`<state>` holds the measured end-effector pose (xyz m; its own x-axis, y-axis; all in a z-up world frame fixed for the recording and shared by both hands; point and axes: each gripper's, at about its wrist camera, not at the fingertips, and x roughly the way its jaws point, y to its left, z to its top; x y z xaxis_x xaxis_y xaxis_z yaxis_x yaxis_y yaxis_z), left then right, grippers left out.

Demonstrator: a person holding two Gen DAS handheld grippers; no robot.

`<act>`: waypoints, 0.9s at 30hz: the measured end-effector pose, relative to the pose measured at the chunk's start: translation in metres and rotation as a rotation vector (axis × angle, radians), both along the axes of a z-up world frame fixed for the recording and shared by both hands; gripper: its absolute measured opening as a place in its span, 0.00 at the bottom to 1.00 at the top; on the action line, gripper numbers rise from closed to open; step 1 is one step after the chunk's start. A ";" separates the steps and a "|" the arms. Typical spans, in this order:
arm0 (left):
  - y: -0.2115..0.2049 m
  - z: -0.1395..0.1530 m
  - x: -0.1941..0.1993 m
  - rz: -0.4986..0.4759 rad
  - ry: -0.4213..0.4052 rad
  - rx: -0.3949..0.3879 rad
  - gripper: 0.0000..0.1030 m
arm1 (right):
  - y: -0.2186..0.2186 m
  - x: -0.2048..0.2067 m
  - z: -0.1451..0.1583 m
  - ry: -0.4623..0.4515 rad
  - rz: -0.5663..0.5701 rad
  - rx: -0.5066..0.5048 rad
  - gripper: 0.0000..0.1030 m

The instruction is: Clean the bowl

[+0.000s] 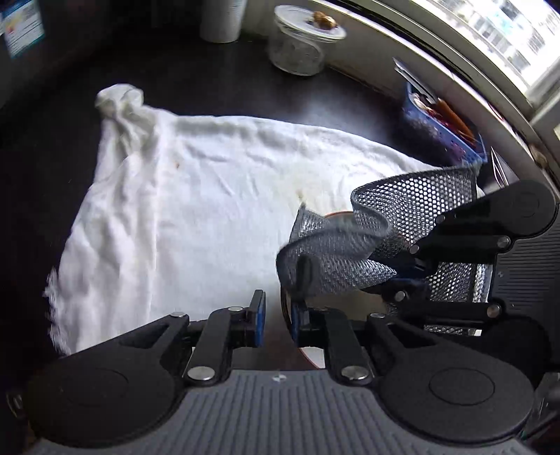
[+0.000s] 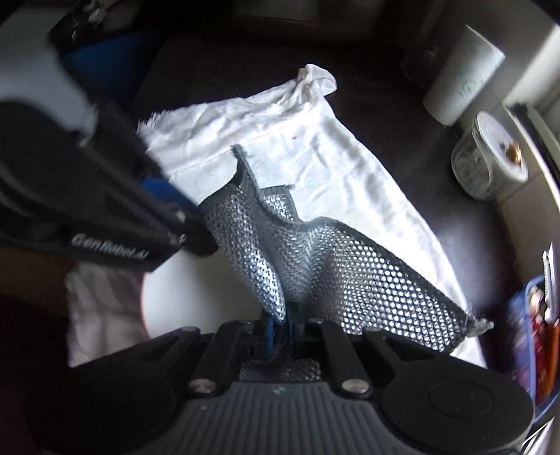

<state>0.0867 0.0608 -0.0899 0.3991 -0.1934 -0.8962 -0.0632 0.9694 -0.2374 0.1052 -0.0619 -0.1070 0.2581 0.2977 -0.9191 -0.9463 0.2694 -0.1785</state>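
A white bowl (image 2: 182, 294) sits on a white towel (image 1: 196, 196), mostly hidden by the grippers and a cloth. My right gripper (image 2: 278, 327) is shut on a grey-silver mesh scrubbing cloth (image 2: 336, 266) that drapes over the bowl. In the left wrist view the cloth (image 1: 353, 241) covers the bowl, of which only a rim sliver (image 1: 337, 216) shows, and the right gripper (image 1: 402, 283) comes in from the right. My left gripper (image 1: 278, 320) has its jaws slightly apart at the bowl's near rim; whether it grips the rim is unclear. It appears at the left of the right wrist view (image 2: 189, 227).
The towel lies on a dark table (image 1: 217, 80). A lidded glass jar (image 1: 301, 42) and a paper towel roll (image 1: 220, 21) stand at the back. A blue basket of utensils (image 1: 441, 126) sits by the window sill.
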 end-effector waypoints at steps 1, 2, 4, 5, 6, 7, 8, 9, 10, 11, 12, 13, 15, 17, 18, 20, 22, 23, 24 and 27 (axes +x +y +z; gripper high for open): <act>0.002 -0.001 0.001 -0.014 -0.002 -0.011 0.11 | 0.002 -0.001 -0.002 -0.010 0.014 -0.010 0.08; 0.005 -0.003 0.000 -0.005 0.003 -0.044 0.10 | 0.003 -0.002 -0.003 -0.020 0.029 -0.019 0.08; 0.010 -0.007 -0.003 0.027 0.017 -0.087 0.10 | 0.004 -0.001 -0.007 -0.013 0.030 -0.025 0.08; 0.010 -0.009 -0.006 0.057 0.028 -0.114 0.10 | 0.002 0.002 -0.007 0.001 0.023 -0.025 0.08; 0.011 -0.012 -0.010 0.108 0.047 -0.158 0.09 | 0.003 0.004 -0.009 0.022 0.007 -0.021 0.08; 0.013 -0.012 -0.012 0.133 0.051 -0.174 0.09 | 0.004 0.005 -0.011 0.046 -0.014 -0.014 0.08; 0.015 -0.013 -0.016 0.184 0.063 -0.209 0.09 | 0.006 0.007 -0.013 0.072 -0.038 -0.005 0.08; 0.019 -0.015 -0.019 0.234 0.078 -0.247 0.09 | 0.006 0.011 -0.014 0.117 -0.079 0.017 0.08; 0.024 -0.019 -0.023 0.303 0.095 -0.302 0.10 | 0.004 0.014 -0.014 0.153 -0.123 0.046 0.10; 0.030 -0.022 -0.028 0.371 0.112 -0.356 0.10 | 0.002 0.016 -0.014 0.181 -0.165 0.075 0.10; 0.033 -0.026 -0.032 0.432 0.131 -0.398 0.10 | -0.001 0.019 -0.013 0.211 -0.208 0.108 0.10; 0.036 -0.029 -0.036 0.493 0.151 -0.440 0.11 | -0.004 0.020 -0.011 0.231 -0.234 0.128 0.10; 0.039 -0.033 -0.041 0.558 0.174 -0.486 0.12 | -0.006 0.023 -0.010 0.254 -0.274 0.161 0.11; 0.040 -0.042 -0.048 0.634 0.236 -0.586 0.12 | -0.005 0.023 -0.011 0.285 -0.282 0.177 0.10; 0.038 -0.045 -0.050 0.649 0.249 -0.608 0.10 | -0.005 0.024 -0.013 0.336 -0.286 0.189 0.09; 0.034 -0.050 -0.053 0.681 0.276 -0.653 0.10 | -0.003 0.017 -0.017 0.329 -0.268 0.183 0.07; 0.031 -0.046 -0.050 0.633 0.261 -0.623 0.11 | -0.005 0.016 -0.016 0.309 -0.259 0.174 0.07; 0.029 -0.043 -0.047 0.595 0.249 -0.599 0.11 | -0.006 0.016 -0.015 0.303 -0.258 0.170 0.06; 0.025 -0.038 -0.043 0.542 0.230 -0.545 0.12 | -0.007 0.016 -0.014 0.297 -0.257 0.166 0.06; 0.011 -0.018 -0.028 0.355 0.148 -0.323 0.13 | -0.011 0.014 -0.006 0.217 -0.220 0.137 0.05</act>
